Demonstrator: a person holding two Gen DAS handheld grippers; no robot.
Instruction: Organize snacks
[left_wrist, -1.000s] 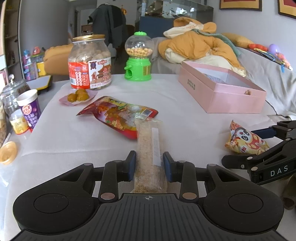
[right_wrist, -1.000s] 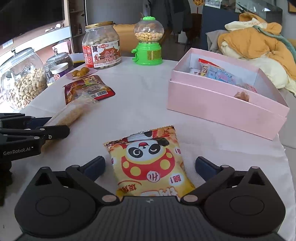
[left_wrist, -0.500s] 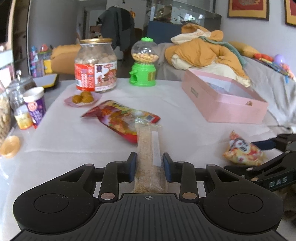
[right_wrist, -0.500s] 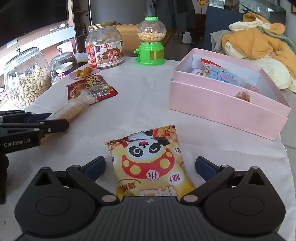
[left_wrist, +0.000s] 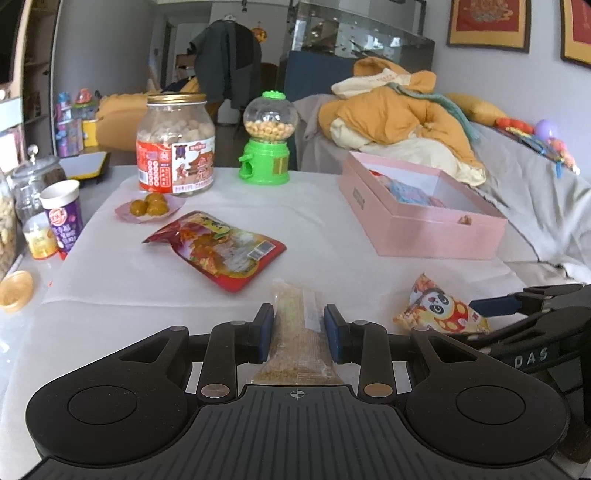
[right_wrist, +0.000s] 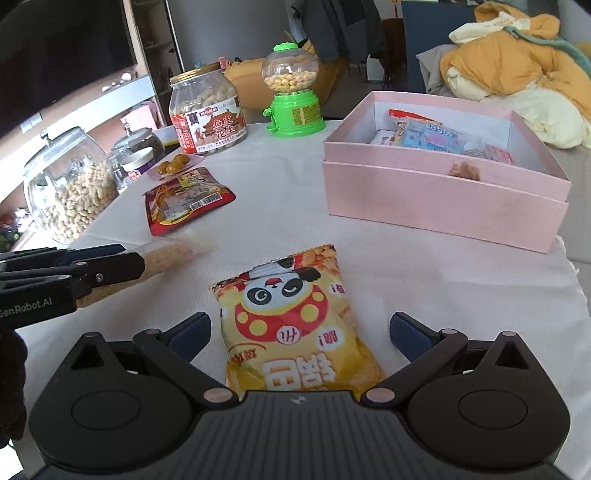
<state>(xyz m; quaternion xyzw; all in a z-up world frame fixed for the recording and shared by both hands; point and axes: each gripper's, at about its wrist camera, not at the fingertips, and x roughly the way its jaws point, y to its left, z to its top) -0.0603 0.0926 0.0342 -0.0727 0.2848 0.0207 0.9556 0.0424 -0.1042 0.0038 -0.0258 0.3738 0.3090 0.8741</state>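
My left gripper (left_wrist: 298, 326) is shut on a long clear packet of tan crumbly snack (left_wrist: 300, 339) and holds it lifted off the white table; the packet also shows in the right wrist view (right_wrist: 166, 258). My right gripper (right_wrist: 299, 332) is open, its fingers either side of a yellow panda snack bag (right_wrist: 291, 325) that lies flat on the table. That bag shows at the right in the left wrist view (left_wrist: 439, 310). A red snack pouch (left_wrist: 218, 247) lies mid-table. An open pink box (right_wrist: 443, 184) holds several small packets.
A peanut jar with a red label (left_wrist: 175, 144), a green candy dispenser (left_wrist: 267, 147) and a small dish of yellow sweets (left_wrist: 149, 206) stand at the back. Glass jars (right_wrist: 70, 188) and a purple cup (left_wrist: 62, 218) line the left edge. A cluttered sofa (left_wrist: 517, 177) lies beyond.
My left gripper has risen and pulled back with the tan packet, lifting it off the red pouch. My right gripper has stayed open around the panda bag.
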